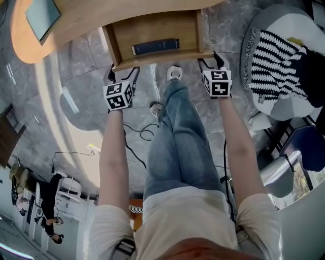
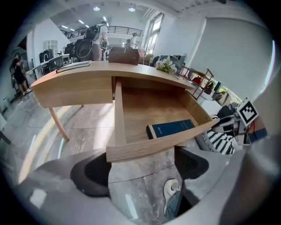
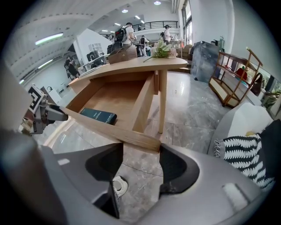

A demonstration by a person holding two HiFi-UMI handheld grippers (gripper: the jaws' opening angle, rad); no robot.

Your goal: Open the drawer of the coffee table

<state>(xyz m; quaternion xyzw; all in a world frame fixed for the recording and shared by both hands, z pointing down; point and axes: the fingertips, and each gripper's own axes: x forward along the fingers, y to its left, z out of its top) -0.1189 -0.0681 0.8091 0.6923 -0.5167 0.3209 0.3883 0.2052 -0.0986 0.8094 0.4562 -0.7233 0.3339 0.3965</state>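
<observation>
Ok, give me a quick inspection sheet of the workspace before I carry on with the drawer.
Surface: wooden table, with flowers and a flat grey pad on it.
Job's things: drawer pulled out; a blue book lies inside.
Clutter: striped cloth on a seat at the right.
Grippers: left gripper and right gripper at the two ends of the drawer front, jaws apart, nothing clamped.
Cables: black cable looped on the floor beside the person's legs.
Surroundings: grey tiled floor, a wooden rack, people at desks far off.
</observation>
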